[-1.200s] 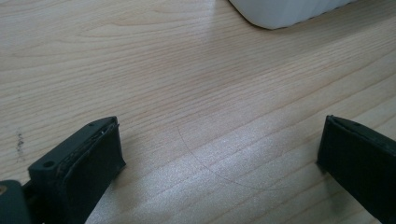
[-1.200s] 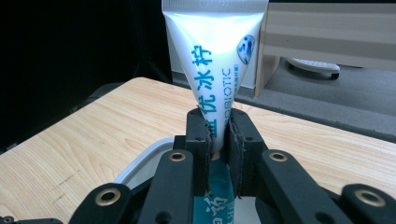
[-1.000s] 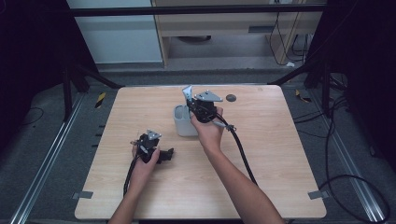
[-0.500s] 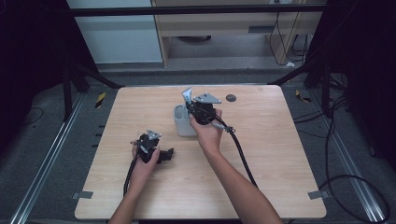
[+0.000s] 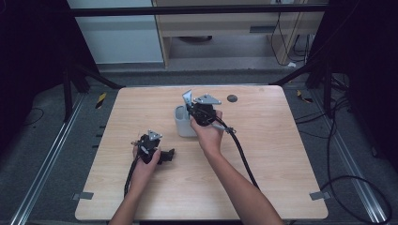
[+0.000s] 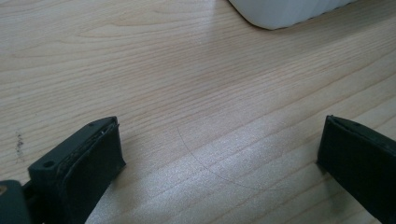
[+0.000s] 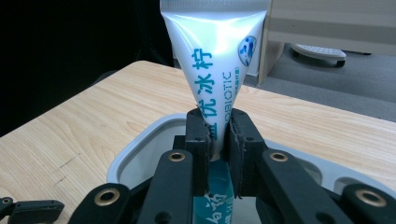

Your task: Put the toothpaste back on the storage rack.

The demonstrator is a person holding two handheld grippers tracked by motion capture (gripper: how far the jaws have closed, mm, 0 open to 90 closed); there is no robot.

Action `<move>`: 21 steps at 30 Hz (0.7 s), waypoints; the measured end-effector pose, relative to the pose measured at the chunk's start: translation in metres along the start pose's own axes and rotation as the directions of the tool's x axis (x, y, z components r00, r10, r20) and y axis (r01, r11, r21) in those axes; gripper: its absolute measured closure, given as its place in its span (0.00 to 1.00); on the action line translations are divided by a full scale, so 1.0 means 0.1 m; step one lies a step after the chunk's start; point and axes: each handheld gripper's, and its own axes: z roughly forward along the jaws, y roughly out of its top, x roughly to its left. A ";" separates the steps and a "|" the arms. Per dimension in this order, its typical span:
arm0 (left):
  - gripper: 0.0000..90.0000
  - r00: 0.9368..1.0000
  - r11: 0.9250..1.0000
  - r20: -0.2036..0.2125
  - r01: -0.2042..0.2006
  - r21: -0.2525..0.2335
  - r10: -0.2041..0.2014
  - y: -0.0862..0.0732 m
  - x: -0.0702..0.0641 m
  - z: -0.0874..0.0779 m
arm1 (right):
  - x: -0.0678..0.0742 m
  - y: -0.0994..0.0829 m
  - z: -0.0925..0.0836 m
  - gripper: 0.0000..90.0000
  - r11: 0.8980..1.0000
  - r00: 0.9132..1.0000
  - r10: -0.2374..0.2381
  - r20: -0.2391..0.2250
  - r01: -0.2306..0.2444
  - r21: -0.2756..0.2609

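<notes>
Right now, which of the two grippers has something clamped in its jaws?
The right gripper, over the white container: its jaws pinch a toothpaste tube. The left gripper rests low on the table, jaws wide apart with nothing between.

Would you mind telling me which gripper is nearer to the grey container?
The right. The right gripper hangs directly over the grey container, clamping a toothpaste tube; the left gripper rests on the table short of it, open.

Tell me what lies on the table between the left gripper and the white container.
Nothing: in the left gripper view, bare wood of the table runs from the open left gripper to the white container. The high view agrees.
</notes>
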 end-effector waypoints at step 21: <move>0.00 1.000 1.000 0.000 0.000 0.000 0.000 0.00 0.00 0.00 | -0.01 0.02 0.03 0.88 1.000 1.000 -0.001 -0.007 0.001 0.013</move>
